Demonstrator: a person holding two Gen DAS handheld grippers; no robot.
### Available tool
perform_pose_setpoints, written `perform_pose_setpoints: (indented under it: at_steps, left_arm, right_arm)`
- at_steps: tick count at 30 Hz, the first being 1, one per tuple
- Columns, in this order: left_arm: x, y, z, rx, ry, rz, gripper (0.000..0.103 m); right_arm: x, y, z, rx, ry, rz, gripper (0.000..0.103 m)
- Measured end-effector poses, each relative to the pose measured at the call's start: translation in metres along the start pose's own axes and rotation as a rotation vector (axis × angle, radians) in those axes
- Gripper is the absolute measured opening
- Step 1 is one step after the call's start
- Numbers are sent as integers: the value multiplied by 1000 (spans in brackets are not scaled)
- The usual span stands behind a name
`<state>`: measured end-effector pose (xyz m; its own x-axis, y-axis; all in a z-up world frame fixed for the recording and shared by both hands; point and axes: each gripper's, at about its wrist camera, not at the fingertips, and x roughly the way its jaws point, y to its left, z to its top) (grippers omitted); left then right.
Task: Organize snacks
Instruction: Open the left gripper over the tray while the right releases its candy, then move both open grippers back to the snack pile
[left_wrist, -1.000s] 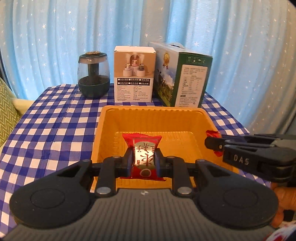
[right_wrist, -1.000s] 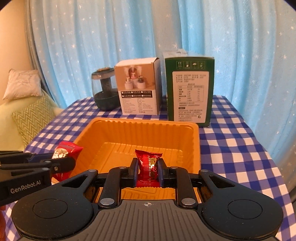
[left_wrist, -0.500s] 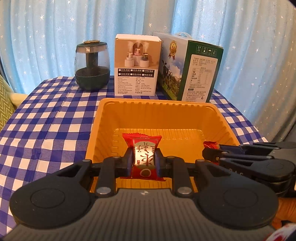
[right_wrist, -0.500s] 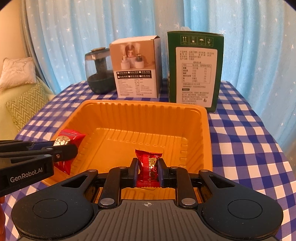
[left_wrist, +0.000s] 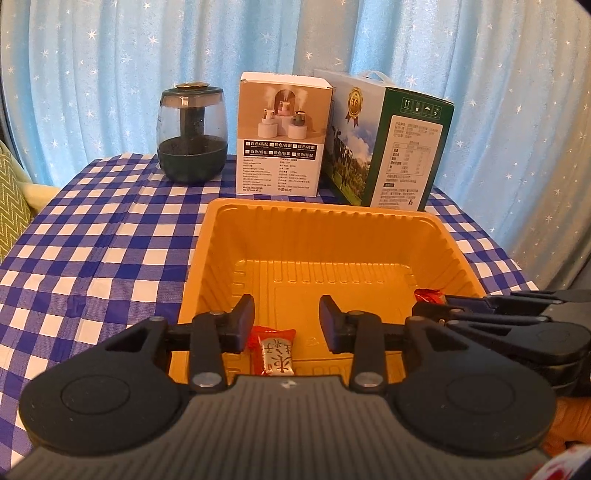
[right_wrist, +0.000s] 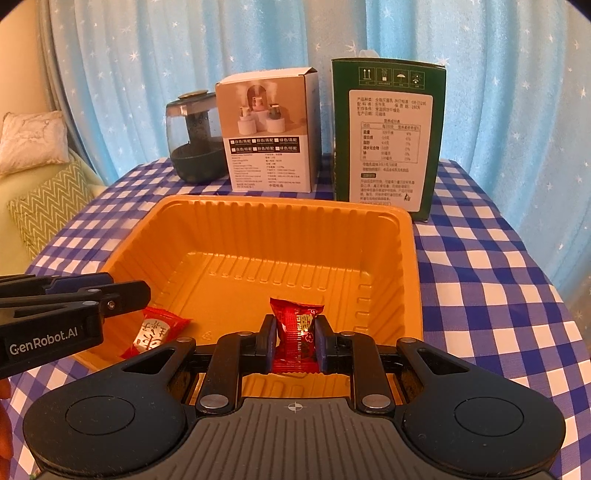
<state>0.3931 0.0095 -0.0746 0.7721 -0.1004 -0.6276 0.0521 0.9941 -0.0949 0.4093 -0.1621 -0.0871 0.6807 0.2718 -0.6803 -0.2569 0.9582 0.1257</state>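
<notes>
An orange plastic tray (left_wrist: 332, 218) (right_wrist: 280, 206) stands on the checked table. My left gripper (left_wrist: 287, 314) hovers over the tray's near left part with its jaws opening. A red-and-silver snack packet (left_wrist: 275, 350) (right_wrist: 155, 332) has dropped from them and lies on the tray floor, clear of both pads. My right gripper (right_wrist: 295, 332) is shut on a dark red snack packet (right_wrist: 297, 332) low over the tray's near right side. From the left wrist view that gripper (left_wrist: 428, 308) enters from the right, with a bit of red wrapper (left_wrist: 428, 295) showing at its tip.
Behind the tray stand a dark glass jar (left_wrist: 192, 136) (right_wrist: 195, 142), a white carton (left_wrist: 282, 133) (right_wrist: 269, 133) and a tall green carton (left_wrist: 391, 144) (right_wrist: 388, 136). Blue starred curtains hang behind the table. Cushions (right_wrist: 40, 177) lie off the table's left edge.
The left gripper's jaws have spread and its red-and-silver packet has fallen onto the tray floor. Both grippers have sunk lower into the tray; the right one keeps its packet.
</notes>
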Motion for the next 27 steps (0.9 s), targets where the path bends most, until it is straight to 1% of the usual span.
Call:
perform_pose_setpoints:
  at_steps: [2,5,7,10,11,12,14,22,24,27]
  left_arm:
    - [-1,0,0,-3,0,-3,37]
    - [-1,0,0,3,1,-1,43]
    - [-1,0,0,4,2,1,44]
    - [-3,2,-1,9,1,13,50]
    - [-3,2,-1,11,1,17,53]
    - [-3,2,0,13,2,21,56]
    - [-3,3,-1,16,4,23,59]
    - [-4,6,-1,16,3,34,61]
    - [-4,6,-1,19,0,37,66]
    - [-5,6,-2,25,1,43,69]
  right_arm:
    - [-1,0,0,-1,-3,2,22]
    - [-1,2,0,-5,-8,4,22]
    - [-1,2,1,-12,-15,9,22]
    - [-2,6,1,-42,-18,22,24]
    - [-2,8,0,-51,-20,19,31]
    - [-2,8,0,-56,-24,16,45]
    - [-4,8,-1,-51,-32,17,57]
    - [-4,5,1,-50,-28,12,57]
    - [-5,5,1,-50,-29,10,57]
    - [-6,3,0,-53,-31,5,57]
